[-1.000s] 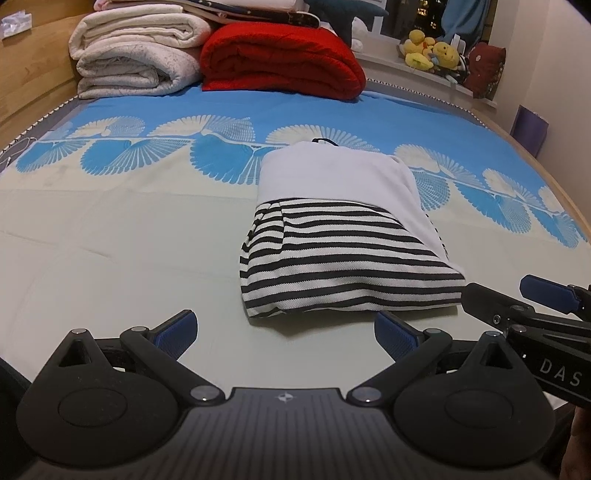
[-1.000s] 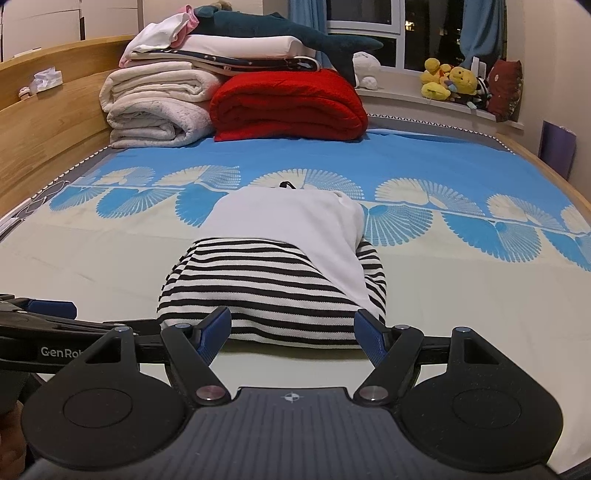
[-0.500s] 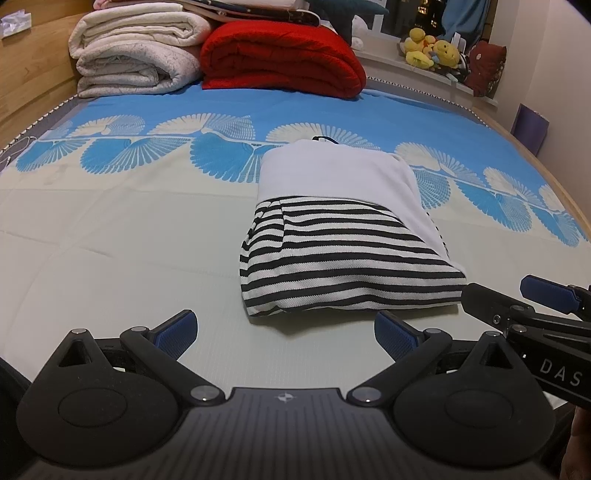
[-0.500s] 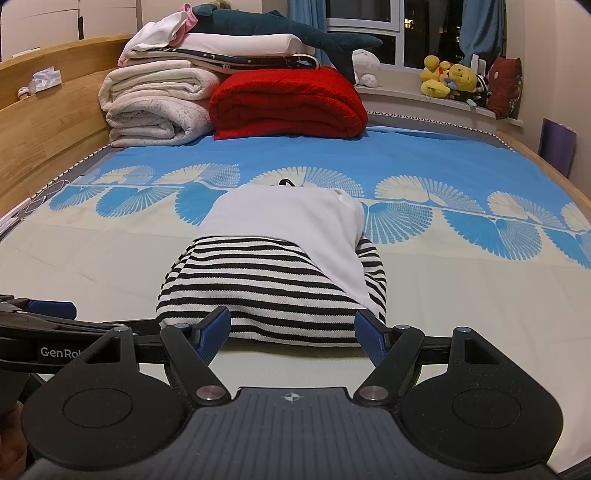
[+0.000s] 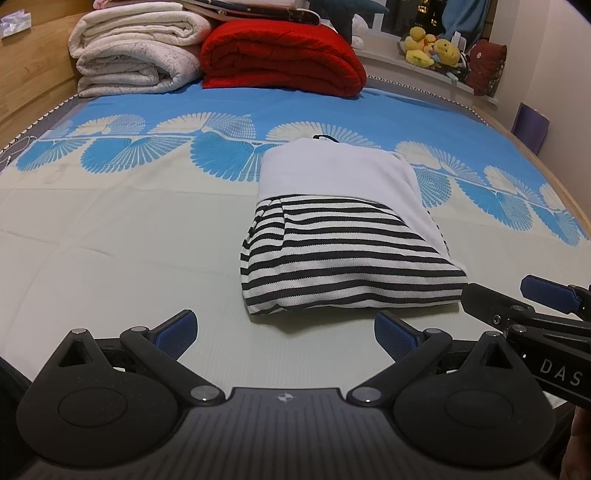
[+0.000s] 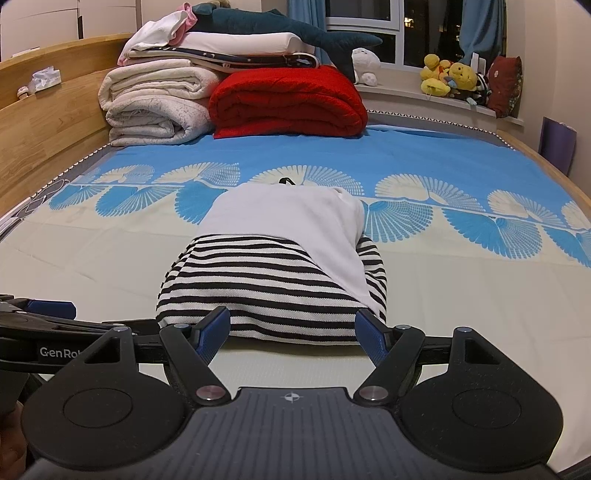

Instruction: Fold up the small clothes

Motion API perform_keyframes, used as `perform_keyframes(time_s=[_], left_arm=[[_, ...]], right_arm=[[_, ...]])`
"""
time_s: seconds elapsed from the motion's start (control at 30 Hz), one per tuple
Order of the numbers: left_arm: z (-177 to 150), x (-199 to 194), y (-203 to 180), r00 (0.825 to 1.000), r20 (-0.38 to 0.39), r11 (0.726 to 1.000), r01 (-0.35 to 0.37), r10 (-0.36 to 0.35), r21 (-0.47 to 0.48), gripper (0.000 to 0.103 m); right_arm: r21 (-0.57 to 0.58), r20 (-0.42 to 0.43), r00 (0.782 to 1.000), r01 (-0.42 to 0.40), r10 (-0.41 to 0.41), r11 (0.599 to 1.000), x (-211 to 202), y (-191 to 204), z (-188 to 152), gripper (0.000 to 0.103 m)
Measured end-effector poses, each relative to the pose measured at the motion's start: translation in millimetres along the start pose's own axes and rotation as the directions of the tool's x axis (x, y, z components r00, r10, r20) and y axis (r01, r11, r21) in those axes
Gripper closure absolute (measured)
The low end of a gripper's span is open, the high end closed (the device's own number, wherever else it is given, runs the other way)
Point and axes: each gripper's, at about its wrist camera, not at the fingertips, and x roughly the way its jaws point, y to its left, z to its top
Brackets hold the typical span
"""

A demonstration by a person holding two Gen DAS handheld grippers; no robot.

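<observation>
Left wrist view: left tongs [image 5: 284, 334] spread wide, blue pads [image 5: 173, 334] apart with nothing between them, low over the pale near part of the bed sheet [image 5: 110, 240]. Folded garment [image 5: 343, 236] ahead and a little to the right on the bed, striped black-and-white half nearer, plain white half behind, a small dark loop at the far edge. Near hem just beyond the pads, not touching them. Right tongs [image 5: 517, 299] reaching in from the right edge, a black finger tip just beside the garment's near right corner; contact hard to judge. At the head of the bed, a rolled white blanket [image 5: 136, 51] beside a folded red blanket [image 5: 280, 55]. Yellow soft toys [image 5: 432, 46] on the window ledge.

Right wrist view: right tongs [image 6: 293, 334] likewise open, gripping nothing, both pads at the garment's [image 6: 273, 266] near striped edge, which fills the gap between them; touching or just short, cannot tell. Garment centred ahead, white part draped over the stripes and down the right side. Left tongs [image 6: 48, 314] coming in low from the left edge, well left of the garment. Farther back, white blanket [image 6: 155, 103], red blanket [image 6: 288, 103], a blue plush shark [image 6: 295, 33] on top of the pile, wooden bed frame [image 6: 48, 122] on the left.
</observation>
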Motion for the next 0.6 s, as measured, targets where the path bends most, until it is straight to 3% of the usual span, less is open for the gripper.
perform_keyframes(time_s=[0.6], left_arm=[[-4.1,3.9,1.9,1.0,-0.008,1.0,-0.004,0.004,0.001,0.001]], right_arm=[[0.004,-0.013,1.0,-0.001,0.001,1.0,5.4,-2.2,-5.7,0.026]])
